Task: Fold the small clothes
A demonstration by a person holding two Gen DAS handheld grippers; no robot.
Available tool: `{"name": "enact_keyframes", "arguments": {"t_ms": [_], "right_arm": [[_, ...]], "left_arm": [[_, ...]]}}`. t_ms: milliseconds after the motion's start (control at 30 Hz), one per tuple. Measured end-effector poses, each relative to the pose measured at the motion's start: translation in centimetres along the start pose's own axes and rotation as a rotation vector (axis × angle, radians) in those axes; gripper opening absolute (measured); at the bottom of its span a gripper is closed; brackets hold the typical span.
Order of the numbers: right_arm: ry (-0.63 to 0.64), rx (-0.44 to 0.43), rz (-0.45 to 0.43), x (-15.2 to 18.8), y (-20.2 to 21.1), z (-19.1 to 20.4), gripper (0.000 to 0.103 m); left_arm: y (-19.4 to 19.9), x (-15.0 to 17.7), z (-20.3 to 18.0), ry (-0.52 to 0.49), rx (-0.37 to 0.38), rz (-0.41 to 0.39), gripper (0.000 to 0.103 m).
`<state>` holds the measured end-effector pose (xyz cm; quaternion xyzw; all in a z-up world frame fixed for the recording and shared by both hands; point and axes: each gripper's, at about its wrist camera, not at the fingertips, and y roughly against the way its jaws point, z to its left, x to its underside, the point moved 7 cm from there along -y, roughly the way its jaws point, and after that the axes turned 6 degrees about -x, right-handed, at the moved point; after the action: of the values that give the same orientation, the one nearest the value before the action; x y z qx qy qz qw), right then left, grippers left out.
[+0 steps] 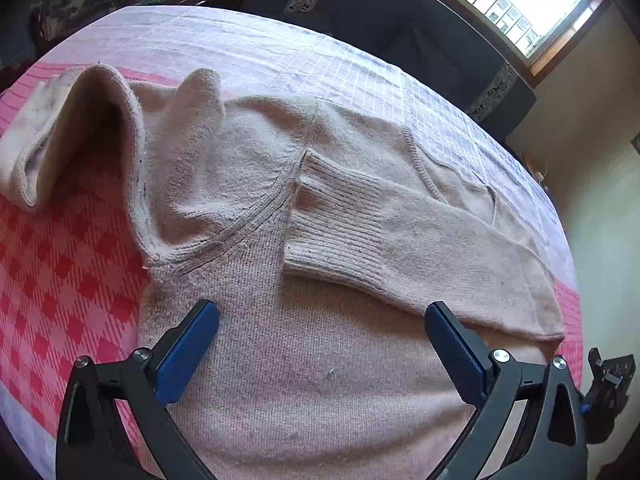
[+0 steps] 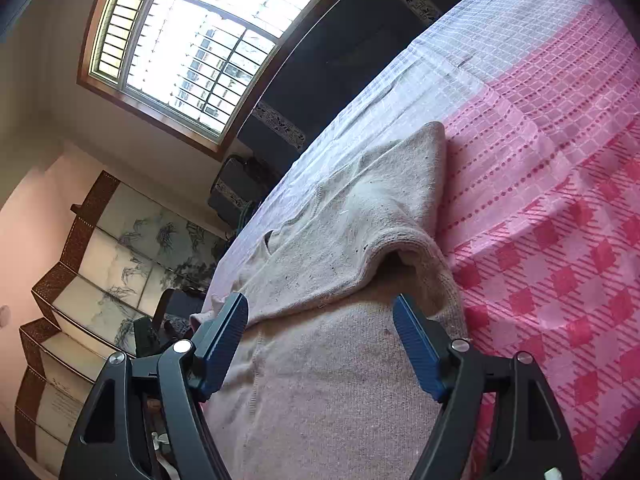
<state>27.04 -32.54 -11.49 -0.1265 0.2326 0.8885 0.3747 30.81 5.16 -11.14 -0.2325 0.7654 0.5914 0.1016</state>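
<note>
1. Both grippers, left gripper (image 1: 322, 344) and right gripper (image 2: 320, 338), hang released over the sweater (image 1: 320, 380), gripping nothing.
2. Sweater's flat on the pink bedspread (image 1: 60, 280), one sleeve (image 1: 360, 236) folded across.
3. Risk, I'd guess: pinching only the top layer drags that sleeve loose.

Sweater (image 1: 320, 360): pale beige-pink knit, lying flat on the pink checked bedspread (image 1: 60, 280), surface flecked with dark lint. One sleeve (image 1: 400, 240) is folded across the chest, its ribbed cuff (image 1: 320, 224) near the middle. The other sleeve (image 1: 52, 140) lies bunched and partly raised at the far side.
</note>
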Motion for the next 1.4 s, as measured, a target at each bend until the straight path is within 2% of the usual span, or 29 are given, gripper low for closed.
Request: {"name": "enact_keyframes", "arguments": {"t_ms": [33, 67, 133, 167, 200, 233, 267, 333, 467, 533, 633, 667, 700, 733, 767, 800, 867, 967, 1033, 1100, 1133, 1167, 1200, 1267, 1333, 1400], "right_arm": [[-0.020, 0.008, -0.006, -0.3, -0.3, -0.4, 0.074], [-0.043, 0.009, -0.016, -0.7, -0.5, -0.9, 0.074], [-0.114, -0.027, -0.036, -1.2, -1.0, -1.7, 0.074], [-0.149, -0.049, -0.049, -1.4, -1.2, -2.0, 0.073], [-0.173, -0.076, -0.070, -1.8, -1.1, -2.1, 0.074], [-0.198, -0.100, -0.087, -2.1, -1.0, -2.2, 0.074], [-0.219, -0.118, -0.099, -2.3, -1.0, -2.3, 0.075], [-0.244, -0.144, -0.104, -2.4, -1.3, -2.3, 0.076], [-0.237, -0.155, -0.098, -2.3, -1.6, -2.2, 0.076], [-0.250, -0.142, -0.115, -2.5, -1.6, -2.4, 0.076], [-0.215, -0.006, -0.179, -2.2, -0.7, -2.5, 0.072], [-0.192, 0.054, -0.175, -1.8, -0.8, -2.6, 0.066], [-0.167, 0.119, -0.169, -1.4, -0.9, -2.8, 0.052], [-0.158, 0.173, -0.167, -1.0, -0.7, -3.2, 0.043], [-0.174, 0.193, -0.172, -0.7, -0.5, -3.8, 0.026], [-0.201, 0.171, -0.175, -0.5, -0.3, -4.3, 0.021], [-0.212, 0.136, -0.140, -0.5, -0.5, -4.6, 0.019], [-0.151, 0.162, -0.136, -0.1, 0.5, -3.4, 0.026], [-0.040, 0.208, -0.147, 0.4, 1.4, -1.6, 0.026], [0.070, 0.208, -0.138, 0.9, 1.6, 0.5, 0.027], [0.119, 0.189, -0.122, 1.3, 1.3, 1.6, 0.028], [0.170, 0.183, -0.101, 1.8, 0.9, 2.4, 0.032], [0.228, 0.194, -0.081, 2.3, 0.4, 3.2, 0.039], [0.321, 0.213, -0.036, 3.6, -0.9, 4.5, 0.045], [0.376, 0.207, 0.009, 5.0, -2.2, 5.4, 0.046], [0.402, 0.221, 0.036, 5.9, -3.2, 5.5, 0.048]], "left_arm": [[-0.1, -0.3, -0.2, -0.008, 0.001, -0.013, 0.099], [-0.4, -0.6, -0.4, -0.016, 0.007, -0.014, 0.086], [-0.8, -1.2, -0.6, -0.042, -0.023, -0.022, 0.068], [-1.0, -1.4, -0.8, -0.052, -0.028, -0.024, 0.052], [-1.4, -1.7, -0.9, -0.059, -0.032, -0.019, 0.044], [-1.5, -1.9, -0.9, -0.065, -0.044, -0.023, 0.029], [-1.7, -2.1, -0.9, -0.070, -0.047, -0.024, 0.018], [-1.7, -2.5, -0.5, -0.052, -0.046, -0.036, 0.017], [-1.5, -3.1, 0.7, -0.023, -0.118, -0.095, 0.016], [-1.6, -3.1, 1.1, -0.006, -0.130, -0.111, 0.016], [-1.7, -3.1, 0.5, -0.038, -0.123, -0.114, 0.015], [-1.7, -3.1, 0.4, -0.052, -0.129, -0.120, 0.016], [-1.7, -3.0, 0.3, -0.063, -0.143, -0.125, 0.016], [-1.6, -3.0, 0.4, -0.066, -0.155, -0.129, 0.016], [-1.6, -3.0, 0.6, -0.062, -0.161, -0.131, 0.016], [-1.7, -3.0, 0.6, -0.059, -0.162, -0.133, 0.016], [-1.9, -3.0, 0.4, -0.076, -0.176, -0.145, 0.019], [-1.3, -2.9, 0.0, -0.119, -0.180, -0.168, 0.019], [-0.1, -2.7, 0.2, -0.111, -0.156, -0.186, 0.022], [1.5, -2.5, 1.0, -0.085, -0.142, -0.211, 0.031], [2.5, -2.4, 1.6, -0.063, -0.125, -0.228, 0.039], [3.7, -2.4, 2.3, -0.039, -0.095, -0.251, 0.047], [4.9, -2.4, 3.1, -0.024, -0.067, -0.276, 0.050], [7.6, -3.0, 5.5, 0.001, -0.065, -0.325, 0.061], [10.0, -4.2, 8.9, 0.051, -0.093, -0.370, 0.066], [11.2, -6.1, 13.1, 0.103, -0.113, -0.352, 0.066]]}}
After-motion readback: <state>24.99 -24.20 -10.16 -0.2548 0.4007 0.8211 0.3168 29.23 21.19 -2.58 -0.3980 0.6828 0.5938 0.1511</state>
